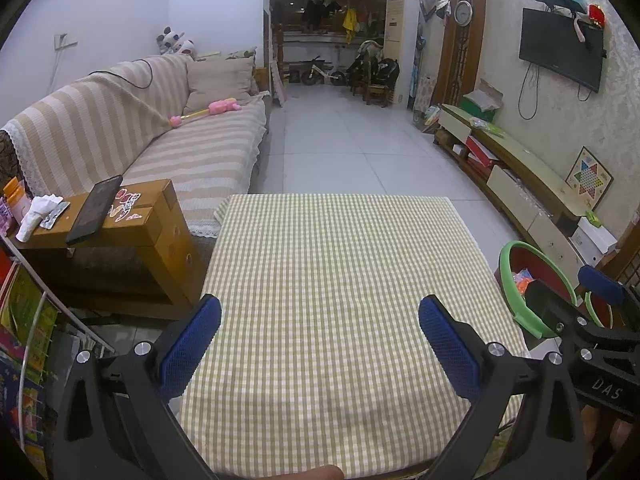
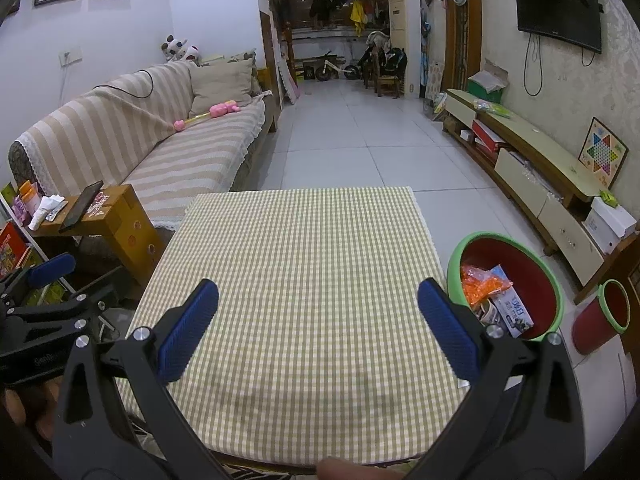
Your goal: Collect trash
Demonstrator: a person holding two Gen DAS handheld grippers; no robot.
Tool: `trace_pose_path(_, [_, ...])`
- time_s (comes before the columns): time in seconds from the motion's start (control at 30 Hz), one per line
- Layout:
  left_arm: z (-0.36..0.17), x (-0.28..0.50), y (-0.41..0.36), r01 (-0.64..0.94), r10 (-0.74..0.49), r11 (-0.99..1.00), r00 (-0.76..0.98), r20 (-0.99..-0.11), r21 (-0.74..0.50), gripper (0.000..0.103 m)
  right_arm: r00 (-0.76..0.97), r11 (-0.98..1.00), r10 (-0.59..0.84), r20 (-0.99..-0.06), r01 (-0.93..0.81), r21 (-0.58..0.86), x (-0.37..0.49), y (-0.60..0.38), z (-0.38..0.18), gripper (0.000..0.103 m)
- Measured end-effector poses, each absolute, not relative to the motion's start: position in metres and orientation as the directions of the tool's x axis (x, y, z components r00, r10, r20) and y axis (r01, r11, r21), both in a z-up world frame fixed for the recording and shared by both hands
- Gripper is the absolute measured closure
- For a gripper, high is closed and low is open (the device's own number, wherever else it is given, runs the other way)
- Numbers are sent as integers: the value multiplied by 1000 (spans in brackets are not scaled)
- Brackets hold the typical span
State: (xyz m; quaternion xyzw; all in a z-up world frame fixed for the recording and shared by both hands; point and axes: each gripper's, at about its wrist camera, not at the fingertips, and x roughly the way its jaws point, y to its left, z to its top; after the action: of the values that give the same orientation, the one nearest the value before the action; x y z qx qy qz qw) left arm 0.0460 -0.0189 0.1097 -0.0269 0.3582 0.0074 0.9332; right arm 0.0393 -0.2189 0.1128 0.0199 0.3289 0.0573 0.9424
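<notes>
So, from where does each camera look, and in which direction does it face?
Left wrist: on the left gripper, facing over the checked tablecloth down the room; its open blue fingers and the right gripper show.
Right wrist: on the right gripper, facing likewise; the trash bin lies right.
Shared: tablecloth, bin, sofa.

"DAS" — on right claw point(image 1: 600, 300) body
</notes>
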Motion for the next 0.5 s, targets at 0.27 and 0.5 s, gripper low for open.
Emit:
trace_pose_path(0.27, [110,47,-18,-34,-6,998,743,-669,-47,8,776,993,121,-619,-95,76,40,-219,112,5])
trace_pose_path(0.5, [110,47,-18,-33,-7,998,743,-669,-47,8,776,993,122,-619,-95,76,40,-219,113,5])
